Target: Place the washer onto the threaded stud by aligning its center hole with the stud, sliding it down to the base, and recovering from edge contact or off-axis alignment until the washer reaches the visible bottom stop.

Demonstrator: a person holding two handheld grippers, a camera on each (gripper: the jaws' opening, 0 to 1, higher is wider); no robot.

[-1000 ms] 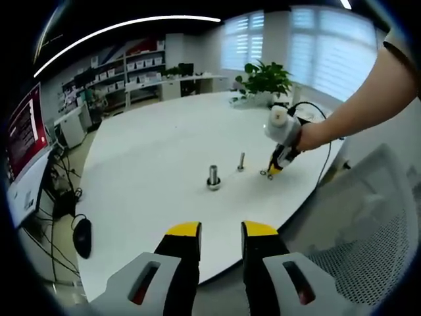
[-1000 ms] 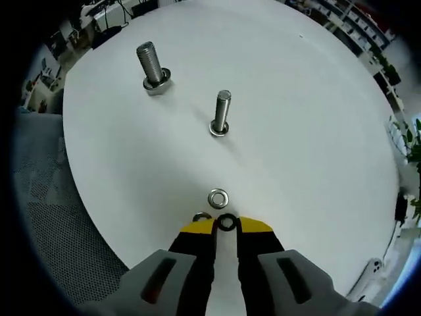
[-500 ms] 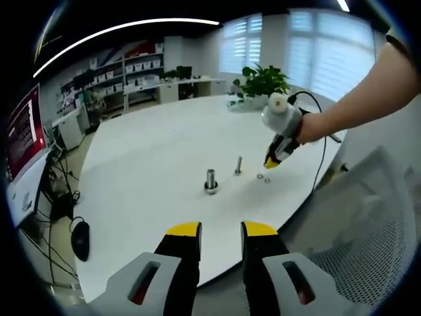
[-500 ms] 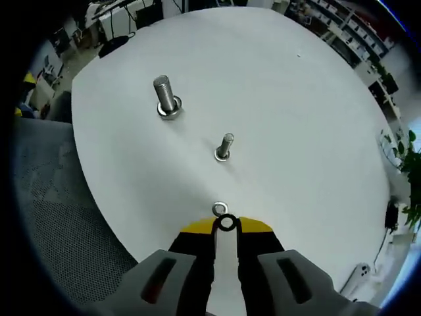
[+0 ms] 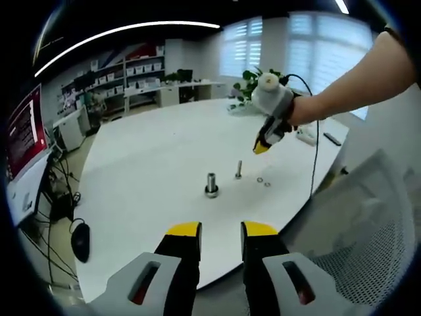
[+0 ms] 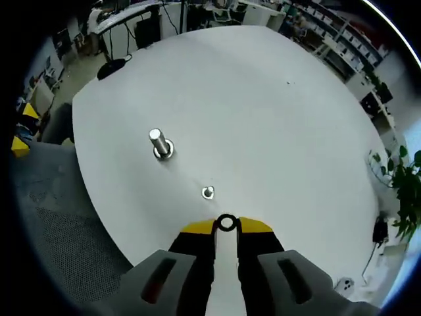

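Note:
In the right gripper view my right gripper (image 6: 226, 227) is shut on a small steel washer (image 6: 226, 222), held flat between its yellow tips high above the white table (image 6: 276, 118). Below it, just ahead of the tips, stands the thin threaded stud (image 6: 208, 192), seen almost end-on. The thicker stud (image 6: 160, 143) stands further left. In the left gripper view a hand holds the right gripper (image 5: 260, 148) in the air above and right of the thin stud (image 5: 238, 170). The thick stud (image 5: 211, 184) is beside it, and two loose washers (image 5: 263, 181) lie on the table. My left gripper (image 5: 220, 232) is open near the table's edge.
A grey mesh chair (image 5: 368, 224) stands at the table's right edge, and also shows as a chair (image 6: 59, 224) at the left. A potted plant (image 5: 263, 78) sits at the table's far side. A monitor (image 5: 23, 131) and cables are off to the left.
My right gripper has risen from the table with the washer and come over the thin stud, leaving the loose washers behind. The left gripper has stayed put.

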